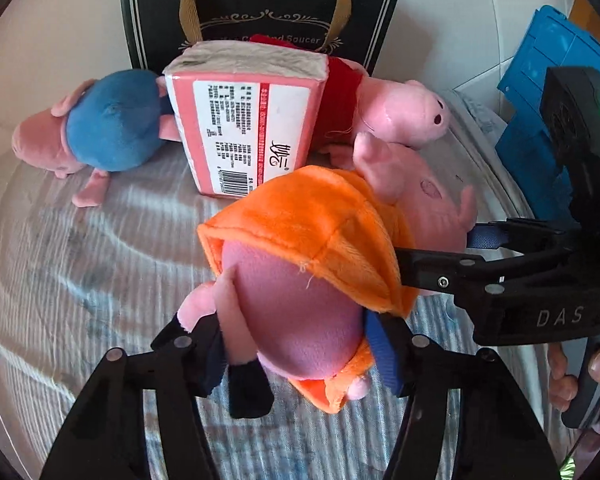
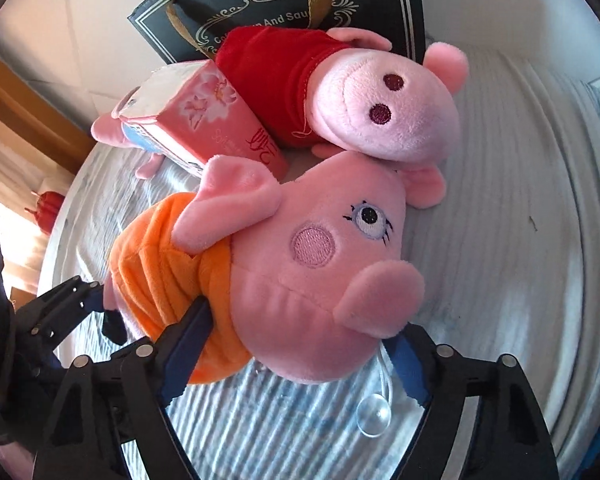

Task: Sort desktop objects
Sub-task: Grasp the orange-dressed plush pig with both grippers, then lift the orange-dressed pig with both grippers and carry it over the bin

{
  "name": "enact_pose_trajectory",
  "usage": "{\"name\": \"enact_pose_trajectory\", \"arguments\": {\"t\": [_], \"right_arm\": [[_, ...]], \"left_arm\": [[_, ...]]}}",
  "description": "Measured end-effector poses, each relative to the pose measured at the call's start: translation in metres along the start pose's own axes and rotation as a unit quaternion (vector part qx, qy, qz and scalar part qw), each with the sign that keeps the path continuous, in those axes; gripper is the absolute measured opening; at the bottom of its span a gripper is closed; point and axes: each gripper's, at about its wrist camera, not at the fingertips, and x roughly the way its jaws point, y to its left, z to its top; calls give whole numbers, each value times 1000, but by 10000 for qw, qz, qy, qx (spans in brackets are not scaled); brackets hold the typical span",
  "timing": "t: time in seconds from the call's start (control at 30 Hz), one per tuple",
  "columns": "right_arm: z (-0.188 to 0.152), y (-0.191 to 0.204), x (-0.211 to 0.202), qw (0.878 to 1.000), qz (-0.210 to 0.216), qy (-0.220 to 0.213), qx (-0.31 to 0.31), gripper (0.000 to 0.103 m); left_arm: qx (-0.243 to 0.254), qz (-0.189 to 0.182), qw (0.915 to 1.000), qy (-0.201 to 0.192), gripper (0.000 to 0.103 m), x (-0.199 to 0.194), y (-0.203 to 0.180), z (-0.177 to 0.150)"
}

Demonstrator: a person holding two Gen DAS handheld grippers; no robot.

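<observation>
Both claws are on the same toy here, the orange-dressed pig (image 1: 300, 248), which lies on its side on the striped cloth (image 1: 80, 264) in front of the pink tissue pack (image 1: 240, 128). The left gripper (image 1: 296, 344) has the pig's bottom end between its fingers, the blue pads pressing into the plush at the legs and the hem of the dress: a narrow, squeezing hold. The right gripper (image 2: 296, 364) straddles the pig's head, one pad against the orange dress at the neck, the other tucked under the snout; it stands wide, and whether it really presses in I cannot tell. A clear suction cup (image 2: 374, 416) on a string dangles from the pig's head between the right fingers. Just behind the tissue pack, the red-dressed pig (image 2: 340, 96) lies against it, its snout touching the orange pig's head. A blue-dressed pig (image 1: 100, 132) lies on the far side of the pack. A dark gift box (image 1: 260, 20) stands upright behind the pack.
</observation>
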Motion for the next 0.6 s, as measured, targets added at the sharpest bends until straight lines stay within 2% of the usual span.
{"name": "enact_pose_trajectory", "arguments": {"t": [0.27,0.47,0.6], "right_arm": [[-7,32,-59,9980,56,-625,-43,78],[-24,56,-140,9930,-70,-1139,-289,78],[-40,85,-187,9874,-120,-1528,-394,78]], "left_arm": [[121,-86,9983,-565,57,-70,-9,4],[285,-98,9932,-1121,57,-143,-26,0],[391,-117,9874,-1527,57,-198,-40,-11]]}}
